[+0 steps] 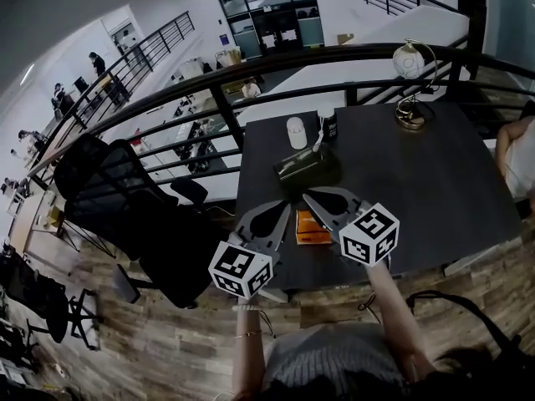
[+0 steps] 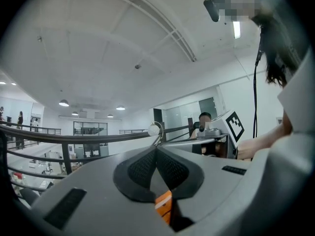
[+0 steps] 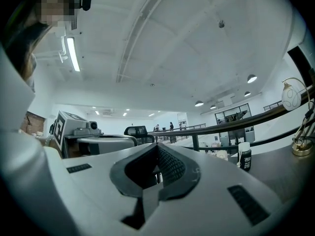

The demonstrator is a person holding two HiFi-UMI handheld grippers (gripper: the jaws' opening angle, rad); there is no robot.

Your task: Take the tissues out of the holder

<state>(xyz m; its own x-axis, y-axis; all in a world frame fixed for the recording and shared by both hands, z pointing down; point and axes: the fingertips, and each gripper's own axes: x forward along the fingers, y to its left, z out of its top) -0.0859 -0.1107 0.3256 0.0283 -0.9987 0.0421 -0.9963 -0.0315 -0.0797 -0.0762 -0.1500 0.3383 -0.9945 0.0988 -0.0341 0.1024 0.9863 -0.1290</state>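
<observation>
Left gripper (image 1: pixel 287 206) and right gripper (image 1: pixel 307 195) make two, one tissue holder (image 1: pixel 306 167), one orange packet (image 1: pixel 312 229), one globe (image 1: pixel 410 60), one black chair (image 1: pixel 125 203)

The holder (image 1: pixel 306 167) is a dark, low, boxy thing, pretty much the same shade as the dark table (image 1: pixel 435 182) it sits on, so it kinda blends in. It's lying flat with its long side running left to right, on the table's left half. 1 white tissue (image 1: pixel 318 145) seems to poke up from its right end, not pulled out.
</observation>
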